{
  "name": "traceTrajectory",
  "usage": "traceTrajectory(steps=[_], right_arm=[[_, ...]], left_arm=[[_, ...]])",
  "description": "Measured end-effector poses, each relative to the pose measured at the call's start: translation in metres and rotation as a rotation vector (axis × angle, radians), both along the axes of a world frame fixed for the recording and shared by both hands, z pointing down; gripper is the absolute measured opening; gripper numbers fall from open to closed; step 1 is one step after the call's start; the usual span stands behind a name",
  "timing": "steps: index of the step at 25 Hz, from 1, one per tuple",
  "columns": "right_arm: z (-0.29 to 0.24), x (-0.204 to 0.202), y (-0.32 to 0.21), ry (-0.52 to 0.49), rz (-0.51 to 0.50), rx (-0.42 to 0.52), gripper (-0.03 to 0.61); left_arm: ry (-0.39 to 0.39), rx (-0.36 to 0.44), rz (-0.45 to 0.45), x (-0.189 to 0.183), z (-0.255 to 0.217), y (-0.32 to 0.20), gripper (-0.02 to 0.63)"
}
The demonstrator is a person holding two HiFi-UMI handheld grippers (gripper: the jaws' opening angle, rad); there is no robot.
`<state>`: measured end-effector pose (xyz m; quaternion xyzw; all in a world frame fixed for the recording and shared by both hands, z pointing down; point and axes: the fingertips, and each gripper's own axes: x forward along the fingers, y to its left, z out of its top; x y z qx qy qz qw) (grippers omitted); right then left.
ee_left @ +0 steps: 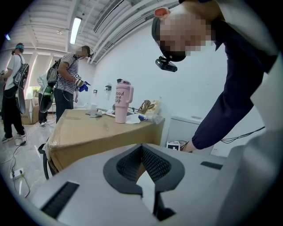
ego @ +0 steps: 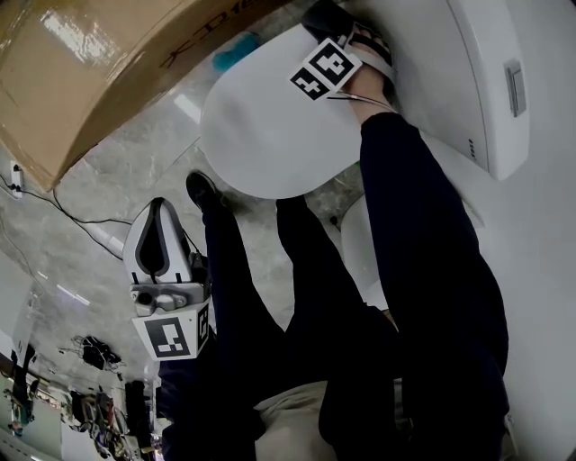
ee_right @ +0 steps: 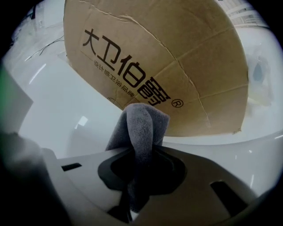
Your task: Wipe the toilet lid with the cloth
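The white toilet lid (ego: 270,126) lies closed, just below my right gripper (ego: 319,20), whose marker cube shows at the top of the head view. In the right gripper view, my right gripper (ee_right: 143,150) is shut on a grey cloth (ee_right: 142,123). The cloth stands up in a fold out of the jaws, over the glossy lid (ee_right: 57,110). My left gripper (ego: 162,216) hangs low beside the person's dark trouser leg, away from the toilet. In its own view the left gripper (ee_left: 142,152) has its jaws together with nothing held.
A big cardboard box (ego: 99,63) stands close beyond the lid and fills the right gripper view (ee_right: 168,57). The toilet tank (ego: 490,81) is at the right. A small teal thing (ego: 236,49) lies at the lid's far edge. Cables (ego: 81,221) run over the floor. Two people (ee_left: 66,84) stand further back.
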<state>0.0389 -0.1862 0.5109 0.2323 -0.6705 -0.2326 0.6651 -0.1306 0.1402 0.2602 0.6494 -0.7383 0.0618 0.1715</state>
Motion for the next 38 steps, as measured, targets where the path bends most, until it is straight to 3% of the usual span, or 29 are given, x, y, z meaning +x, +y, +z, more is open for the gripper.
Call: traceTrajectory(steps=[5,16,38], right_arm=[[0.006,-0.012,0.03,-0.046,0.067,-0.072,0.064],[0.018,-0.046,0.102,-0.073,0.11,-0.152,0.064],[0.029,-0.125,0.255,-0.114,0.022,-0.294,0.064]], left_arm=[[-0.01,0.019,0.0,-0.004,-0.005,0.0,0.015],[-0.022,0.019,-0.02,-0.034,-0.006,0.025,0.015],[-0.011,0.025,-0.072,-0.074,-0.004,0.078,0.015]])
